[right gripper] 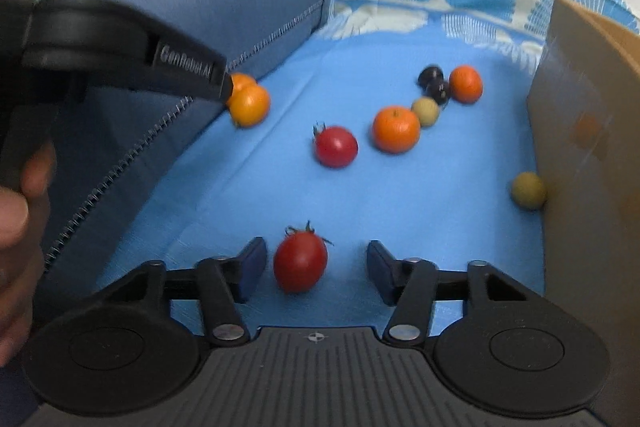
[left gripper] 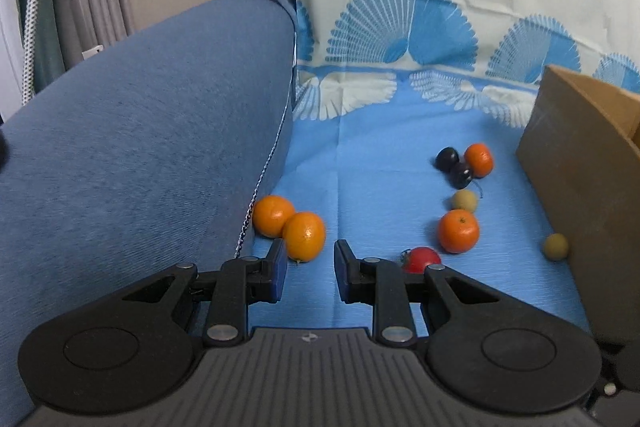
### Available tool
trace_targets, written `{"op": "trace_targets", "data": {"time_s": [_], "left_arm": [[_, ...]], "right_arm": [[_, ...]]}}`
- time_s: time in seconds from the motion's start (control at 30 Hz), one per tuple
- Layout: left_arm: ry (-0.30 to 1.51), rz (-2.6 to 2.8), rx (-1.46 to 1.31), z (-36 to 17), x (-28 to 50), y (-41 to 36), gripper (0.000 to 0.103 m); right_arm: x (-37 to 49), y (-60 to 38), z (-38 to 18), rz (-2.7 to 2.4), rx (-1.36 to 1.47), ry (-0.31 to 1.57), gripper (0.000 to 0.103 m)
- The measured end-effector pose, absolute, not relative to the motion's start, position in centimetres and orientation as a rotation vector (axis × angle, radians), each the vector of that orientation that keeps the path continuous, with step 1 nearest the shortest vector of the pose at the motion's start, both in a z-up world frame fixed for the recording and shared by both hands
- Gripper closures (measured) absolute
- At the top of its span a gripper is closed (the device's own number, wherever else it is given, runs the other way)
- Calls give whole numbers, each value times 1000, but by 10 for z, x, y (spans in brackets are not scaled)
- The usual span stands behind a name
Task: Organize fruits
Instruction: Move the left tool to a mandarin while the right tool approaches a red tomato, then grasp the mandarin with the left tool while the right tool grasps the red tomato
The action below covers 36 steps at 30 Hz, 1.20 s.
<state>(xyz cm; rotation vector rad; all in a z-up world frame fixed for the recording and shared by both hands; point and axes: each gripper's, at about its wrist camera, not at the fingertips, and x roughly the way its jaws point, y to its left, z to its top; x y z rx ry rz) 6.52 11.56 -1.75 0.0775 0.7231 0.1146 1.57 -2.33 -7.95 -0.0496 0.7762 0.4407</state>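
Fruits lie loose on a blue cloth [left gripper: 368,187]. My left gripper [left gripper: 310,251] stands open and holds nothing; a pair of oranges [left gripper: 304,237] lies just past its left finger. A red tomato [left gripper: 421,259] peeks from behind its right finger's linkage. My right gripper [right gripper: 317,251] is open around another red tomato [right gripper: 301,261], which sits nearer the left pad; neither pad touches it. Farther off lie a second tomato [right gripper: 335,147], a tangerine [right gripper: 396,129], two dark plums [right gripper: 434,83], another tangerine [right gripper: 465,83] and two tan round fruits [right gripper: 426,111].
A cardboard box [left gripper: 580,167] stands along the right side, with a tan fruit [right gripper: 528,190] against its wall. A blue cushion [left gripper: 140,147] bounds the left. The left tool's black body [right gripper: 120,43] and a hand [right gripper: 16,211] fill the right wrist view's left edge.
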Motion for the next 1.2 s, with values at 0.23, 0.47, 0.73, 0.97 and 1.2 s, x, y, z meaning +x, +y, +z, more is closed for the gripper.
{"op": "trace_targets", "data": {"time_s": [0.23,0.47,0.73,0.97,1.2], "left_arm": [[739,150,133,-45,94,109,65],[776,197,186,-71,114,104,59],[741,179,113,-62,108,113,66],[756,35,-73,-38,81,121,66],[980,-190,-203,-32,63,121,66]], "right_arm": [[8,-23,-70,413,-90,742,71],[6,-28,-71,393,-89,736,72],[1,-28,-72,408,-115,709,73],[-9,-33,-67,427,-139,670,73],[-27,-55,-51,416,-98,666,73]]}}
